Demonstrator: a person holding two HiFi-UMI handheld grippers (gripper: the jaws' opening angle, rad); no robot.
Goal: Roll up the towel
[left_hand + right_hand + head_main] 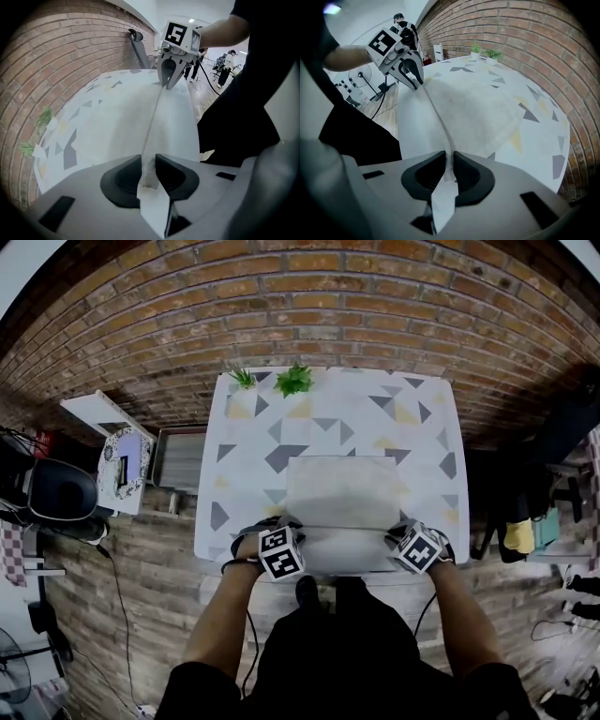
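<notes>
Head view: a pale grey, soft rectangular cloth towel (342, 488) lies on the white table printed with grey and yellow triangles (328, 413), its near edge raised into a taut ridge by the front rim; the left gripper (149, 176) and right gripper (450, 172) are each clenched on one end of that ridge. Bare tabletop stretches beyond to two small green potted plants (293, 381).
</notes>
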